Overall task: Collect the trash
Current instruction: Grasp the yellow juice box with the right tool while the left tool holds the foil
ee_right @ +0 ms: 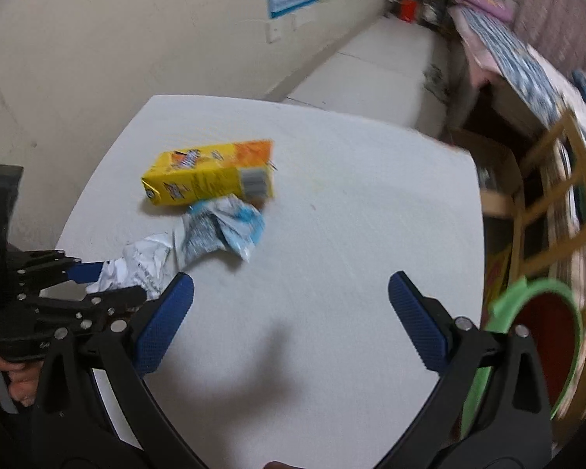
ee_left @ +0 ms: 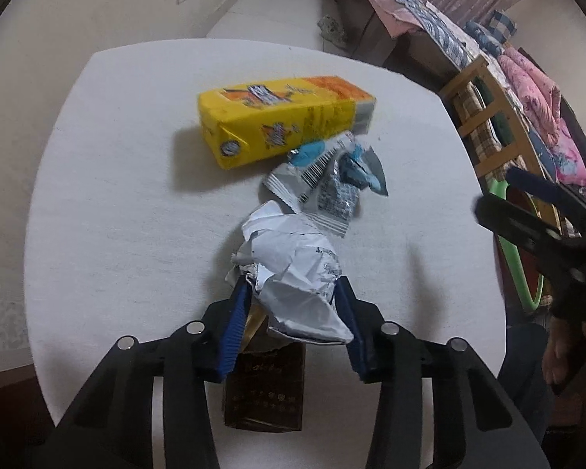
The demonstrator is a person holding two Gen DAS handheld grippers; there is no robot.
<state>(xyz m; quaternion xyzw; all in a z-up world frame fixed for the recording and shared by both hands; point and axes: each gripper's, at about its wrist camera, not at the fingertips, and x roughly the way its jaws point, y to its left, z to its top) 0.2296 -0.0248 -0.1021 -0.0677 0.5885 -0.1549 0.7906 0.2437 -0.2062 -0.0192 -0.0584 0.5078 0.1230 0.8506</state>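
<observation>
Crumpled white paper: clamped in left claw; silver-blue wrapper, yellow carton beyond. Right claw gapes, holding nothing.

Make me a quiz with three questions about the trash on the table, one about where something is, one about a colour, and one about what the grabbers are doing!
1. Where does the crinkled silver and blue foil wrapper lie?
A. Right beside the yellow and orange cardboard drink carton
B. Inside the green-rimmed bin
C. On the floor

2. What colour are the ribbed pads on the right gripper?
A. Red
B. Blue
C. Yellow

3. What is the left gripper doing?
A. Hanging open over nothing
B. Closed on the crumpled white paper ball
C. Holding the carton

Answers:
1 A, the wrapper lies against the carton's near side on the white table.
2 B, both pads show dark blue.
3 B, its fingers press the paper from both sides, while the right gripper stands wide open.
</observation>
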